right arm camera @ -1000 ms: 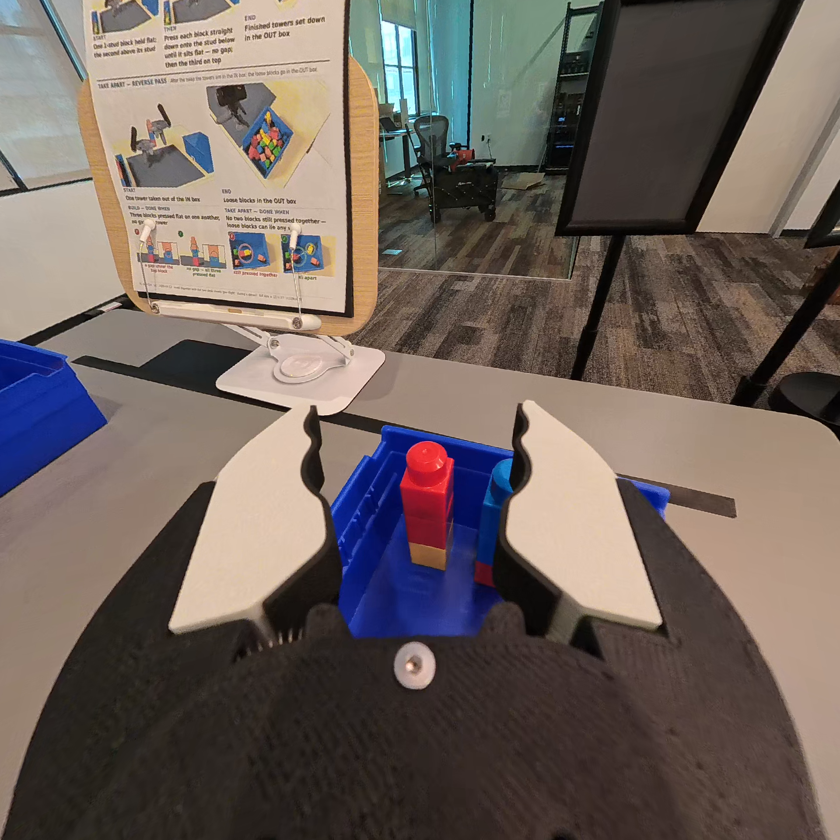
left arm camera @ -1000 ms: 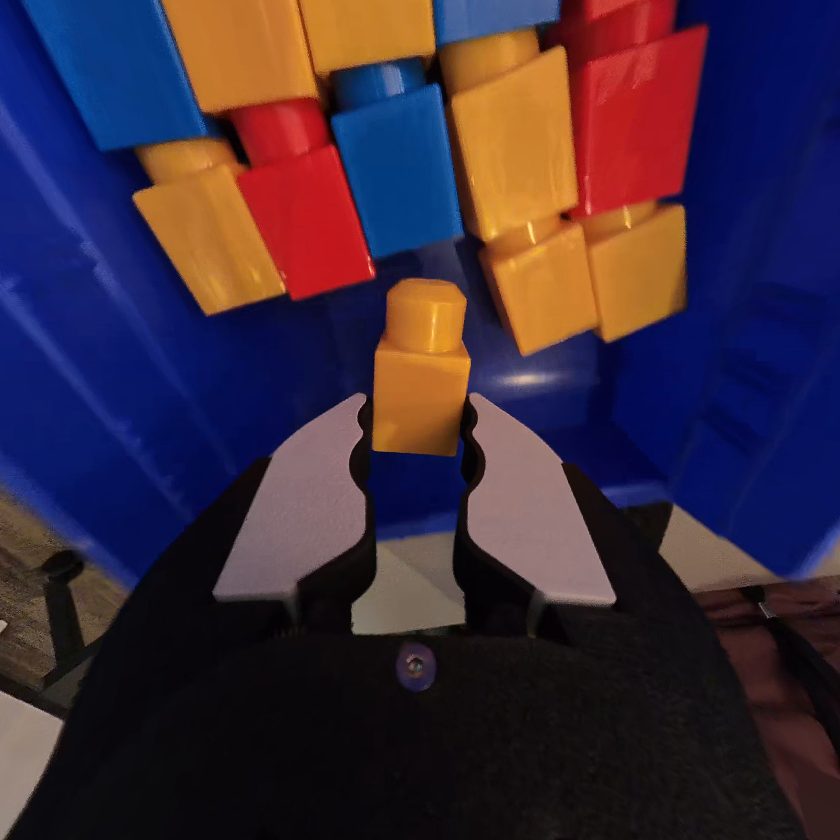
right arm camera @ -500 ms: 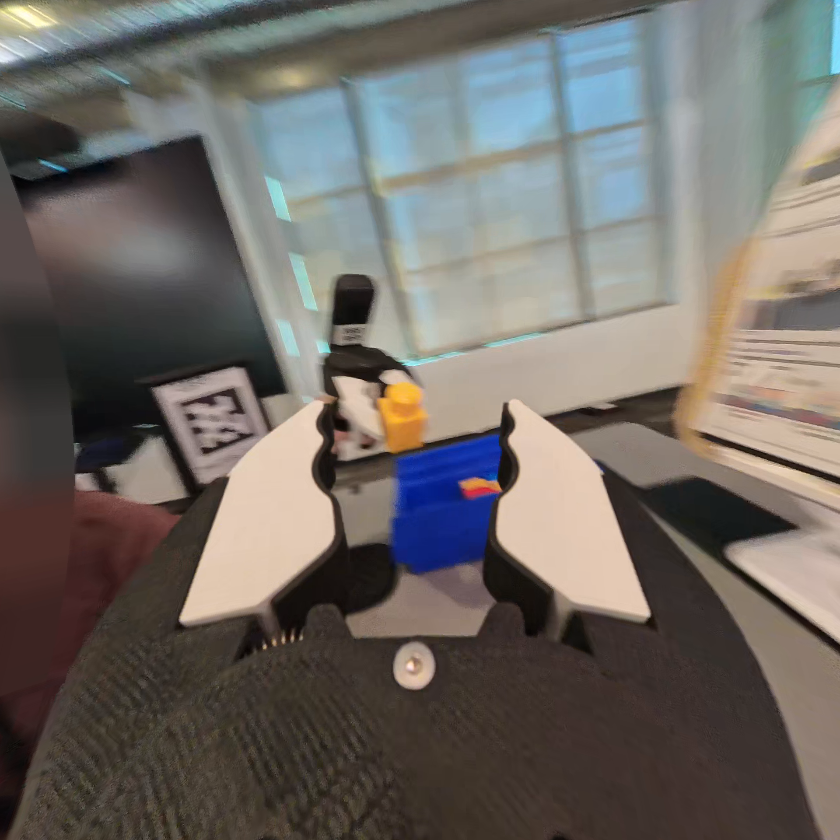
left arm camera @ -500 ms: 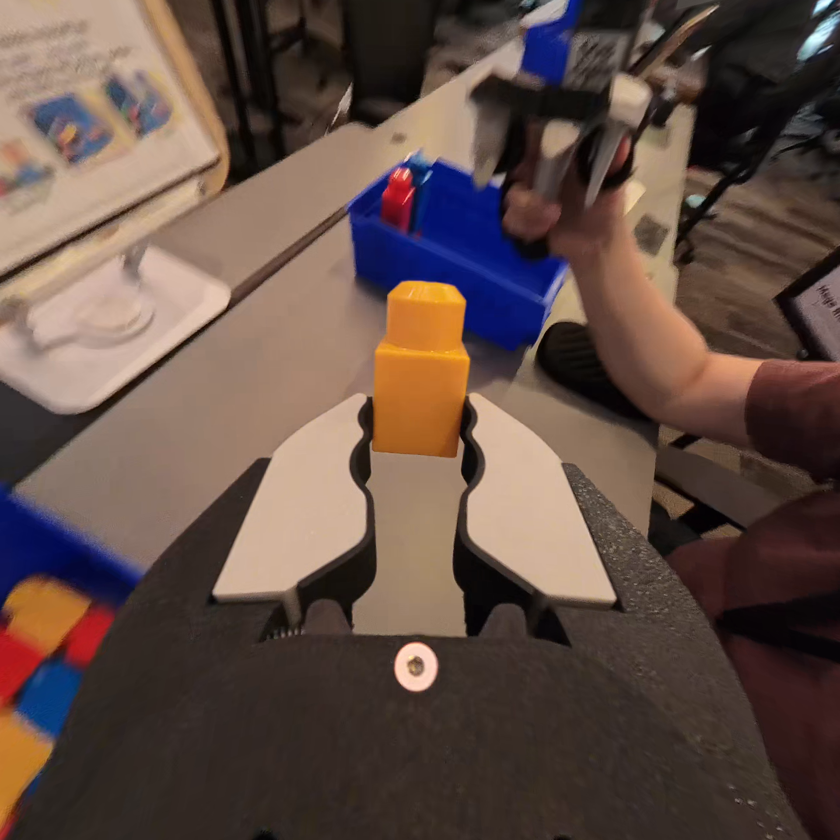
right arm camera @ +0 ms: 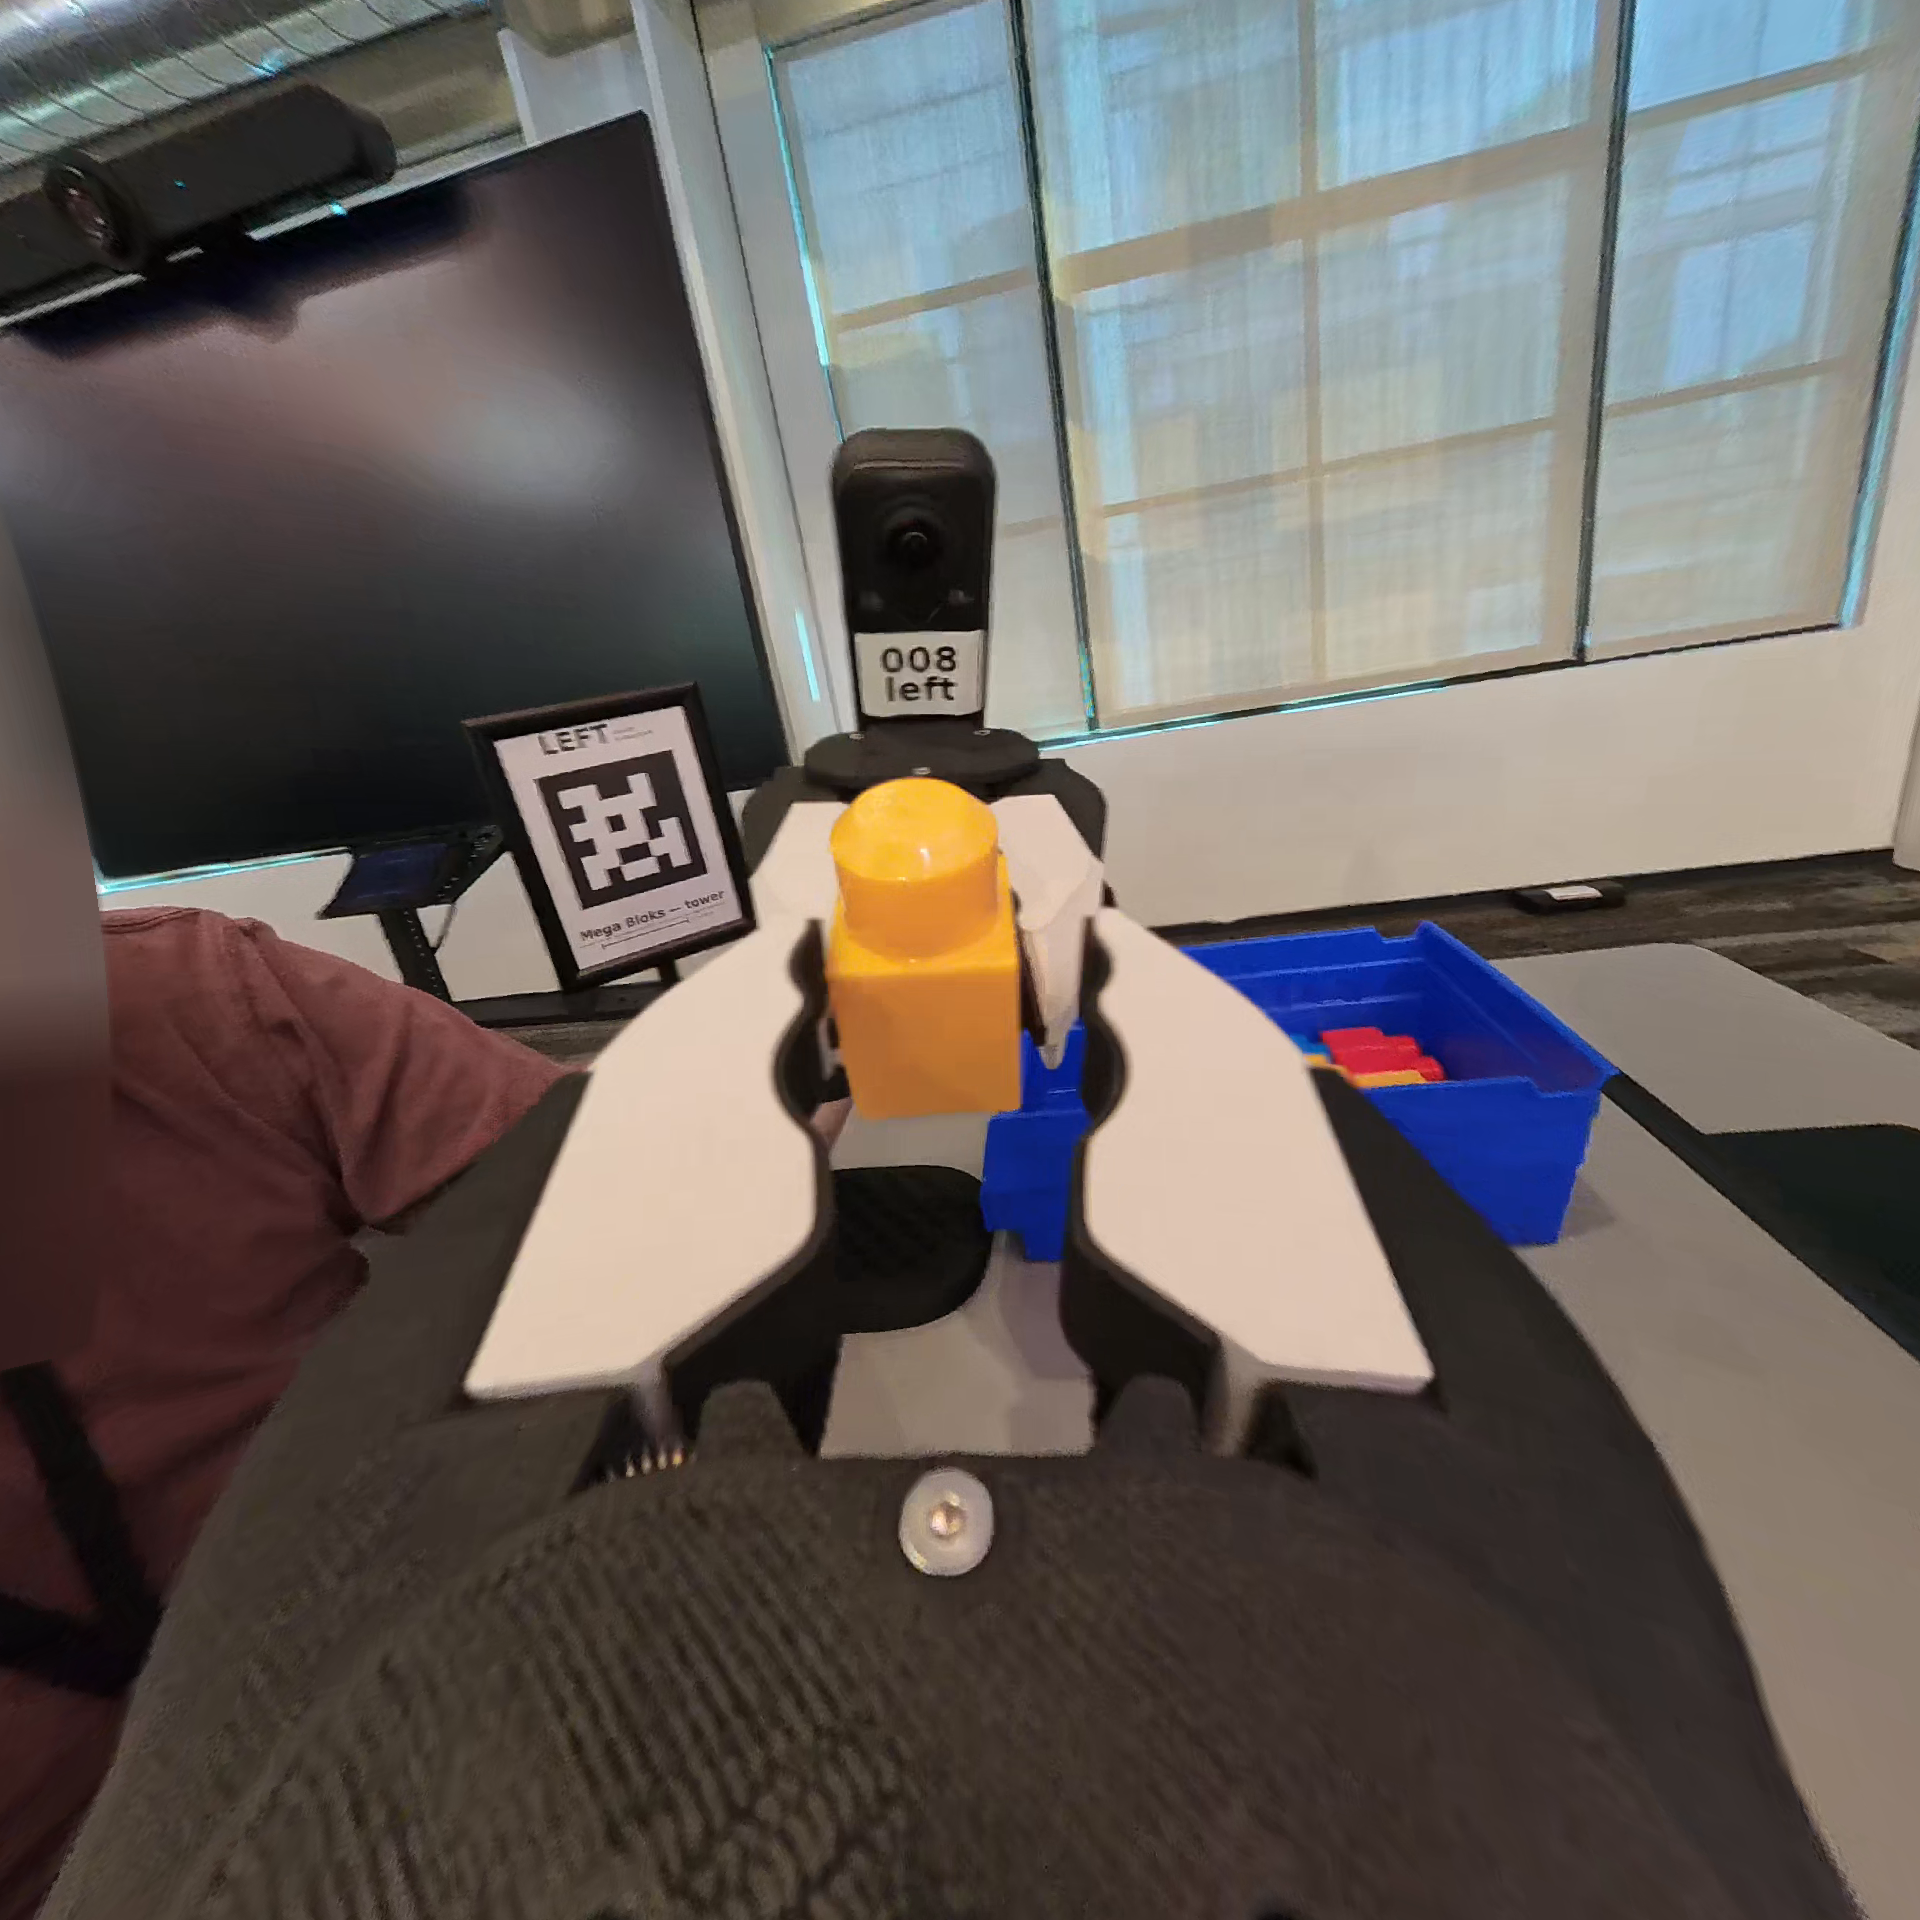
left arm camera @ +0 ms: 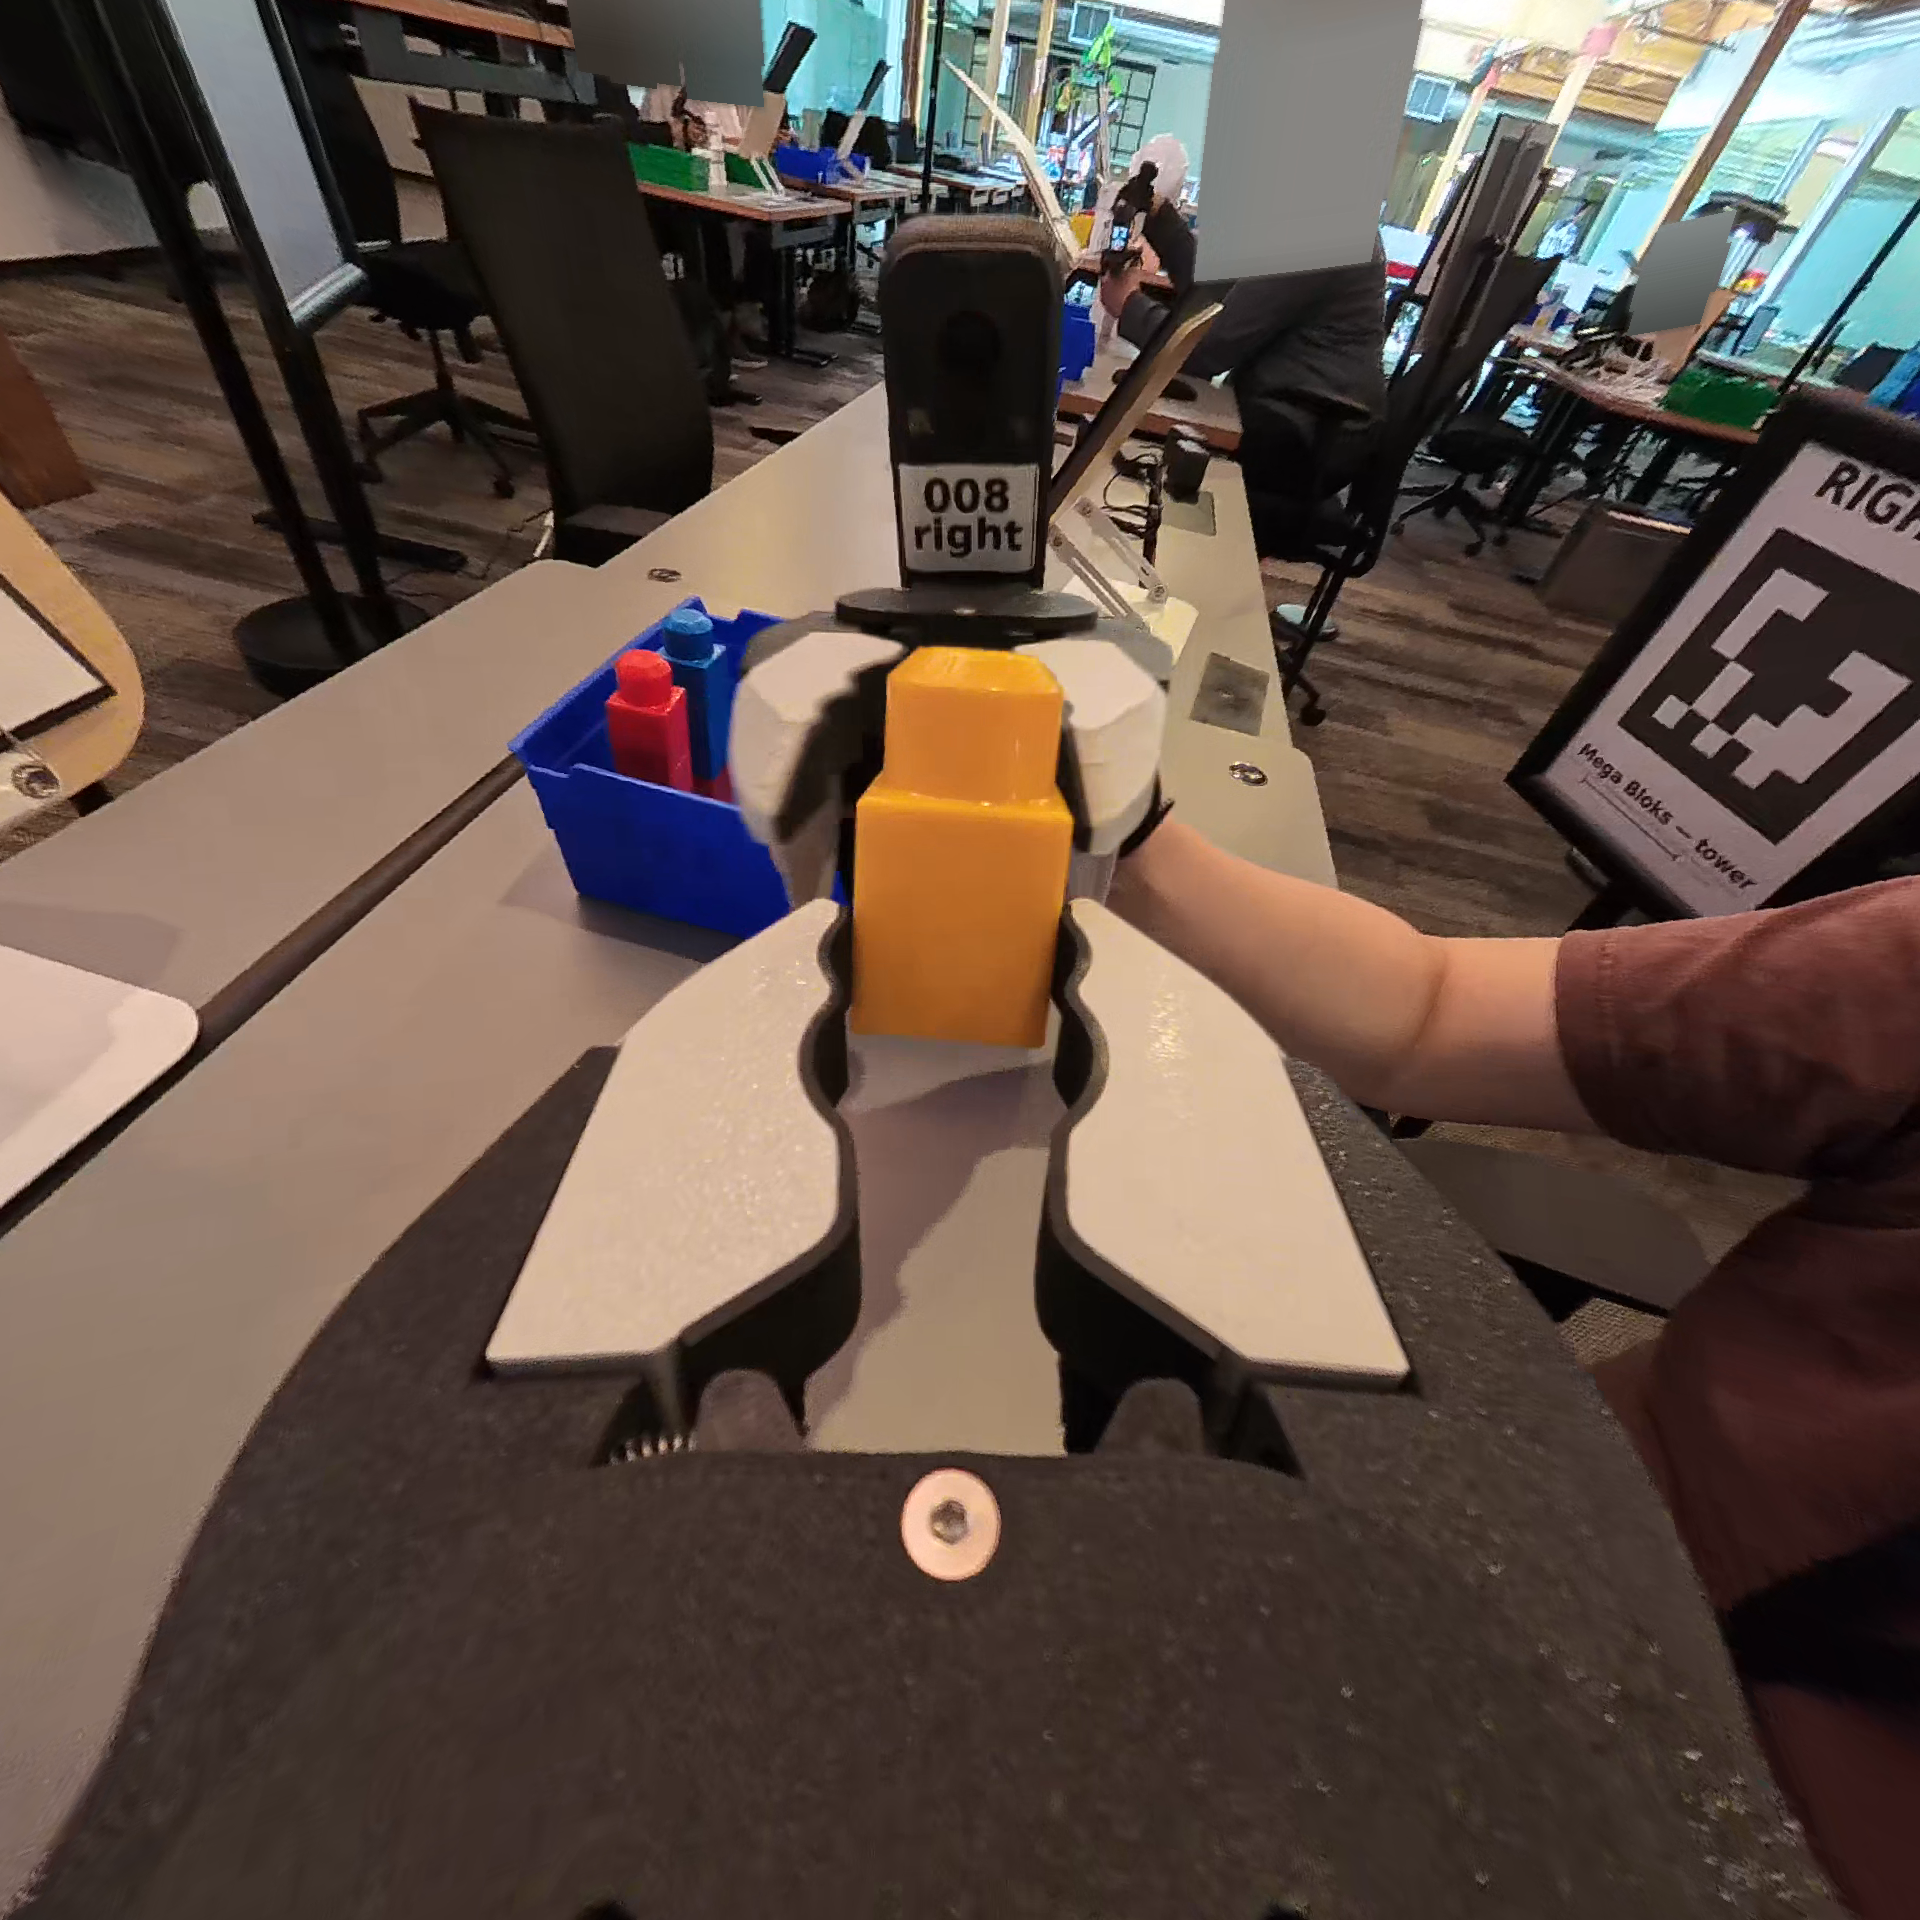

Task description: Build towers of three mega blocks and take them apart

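Left wrist view: the left gripper [left arm camera: 956, 971] clamps a glossy orange block [left arm camera: 961, 914], squarish with one round stud on top, held upright above the grey table [left arm camera: 312, 1039]. The right gripper [left arm camera: 951, 748] faces it, its fingers either side of the stud.

Right wrist view: the right gripper [right arm camera: 940, 1003] stands parted around the block [right arm camera: 925, 1013], a gap showing on one side.

Block [left arm camera: 961, 883] between both tools

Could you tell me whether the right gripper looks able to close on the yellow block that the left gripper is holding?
Probably yes: the yellow block already sits between the right gripper's fingers, with the left gripper holding only its base.
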